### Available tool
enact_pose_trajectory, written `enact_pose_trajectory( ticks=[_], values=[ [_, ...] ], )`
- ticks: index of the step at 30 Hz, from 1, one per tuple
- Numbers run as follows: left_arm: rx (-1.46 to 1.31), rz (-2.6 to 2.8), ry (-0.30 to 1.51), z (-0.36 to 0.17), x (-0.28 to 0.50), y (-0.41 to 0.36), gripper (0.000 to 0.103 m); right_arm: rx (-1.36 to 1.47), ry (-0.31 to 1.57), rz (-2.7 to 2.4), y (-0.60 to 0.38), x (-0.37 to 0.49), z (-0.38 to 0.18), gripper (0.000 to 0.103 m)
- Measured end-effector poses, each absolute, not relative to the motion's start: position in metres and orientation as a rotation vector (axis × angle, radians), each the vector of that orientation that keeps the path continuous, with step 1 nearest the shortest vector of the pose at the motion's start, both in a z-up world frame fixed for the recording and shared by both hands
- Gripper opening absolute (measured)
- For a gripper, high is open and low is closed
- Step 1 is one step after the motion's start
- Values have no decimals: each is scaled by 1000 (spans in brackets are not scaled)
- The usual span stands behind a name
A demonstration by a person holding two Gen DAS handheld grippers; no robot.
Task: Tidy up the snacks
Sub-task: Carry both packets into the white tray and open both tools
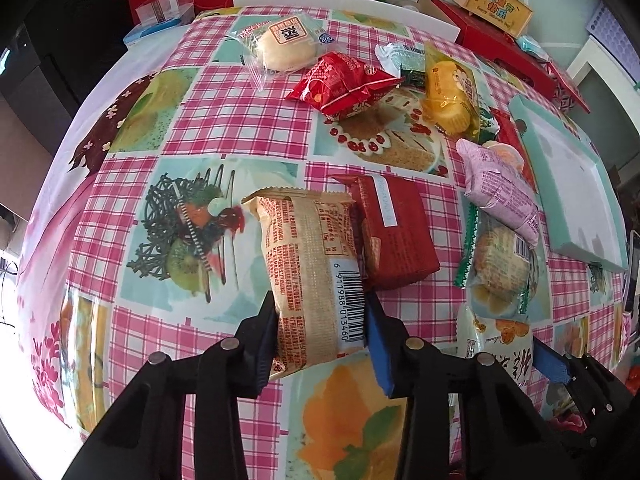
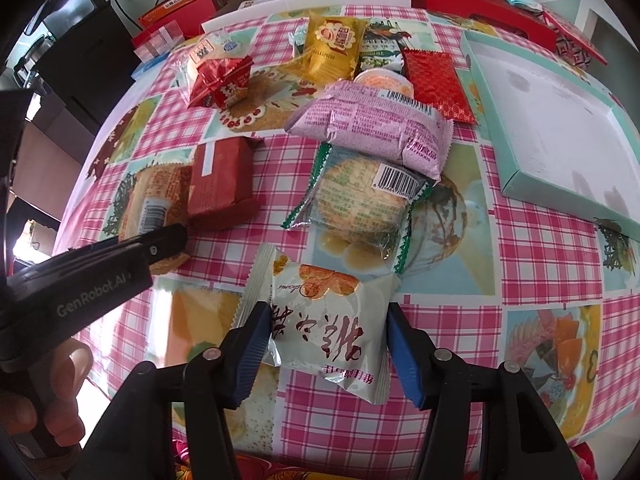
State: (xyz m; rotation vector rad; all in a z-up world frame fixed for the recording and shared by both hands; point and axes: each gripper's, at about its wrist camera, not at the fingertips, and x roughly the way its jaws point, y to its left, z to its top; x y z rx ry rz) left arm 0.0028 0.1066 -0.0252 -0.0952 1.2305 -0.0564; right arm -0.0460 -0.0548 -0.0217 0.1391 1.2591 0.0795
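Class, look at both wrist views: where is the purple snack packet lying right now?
The purple snack packet lies mid-table in the right wrist view, overlapping the top of the green-edged cracker packet, left of the teal box lid; in the left wrist view it sits far right.

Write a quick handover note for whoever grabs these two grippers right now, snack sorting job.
Left gripper: shut on the beige barcode packet, beside the dark red packet.
Right gripper: fingers on both sides of the white packet, apparently gripping it.
Mint tray at right holds no snacks yet.
Left: the purple packet, the green-edged biscuit packet, the yellow and red ones further back all loose on the checked tablecloth.
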Motion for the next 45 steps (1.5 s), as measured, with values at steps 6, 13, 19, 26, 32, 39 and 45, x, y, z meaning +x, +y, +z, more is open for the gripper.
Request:
enact_pose_trajectory(
  ticks=[6, 13, 19, 26, 32, 39, 45],
  values=[
    [-97, -56, 1200, -7, -8, 103, 42, 165, 1232, 80, -63, -55, -6, 60],
    [-79, -98, 1149, 24, -8, 82, 42, 197, 1171, 58, -85, -63, 20, 60],
    [-52, -153, 1109, 48, 9, 45, 42, 244, 1117, -13, -120, -53, 36, 60],
    [-25, -237, 1071, 70, 45, -17, 42, 310, 1033, -131, -178, -28, 57, 60],
    [-2, -302, 1063, 71, 79, -71, 42, 345, 991, -245, -224, 1, 65, 60],
    [31, -353, 1047, 61, 114, -124, 42, 377, 976, -369, -280, 32, 57, 60],
    [68, -369, 1045, 43, 139, -155, 42, 401, 976, -436, -322, 51, 39, 60]
  ],
)
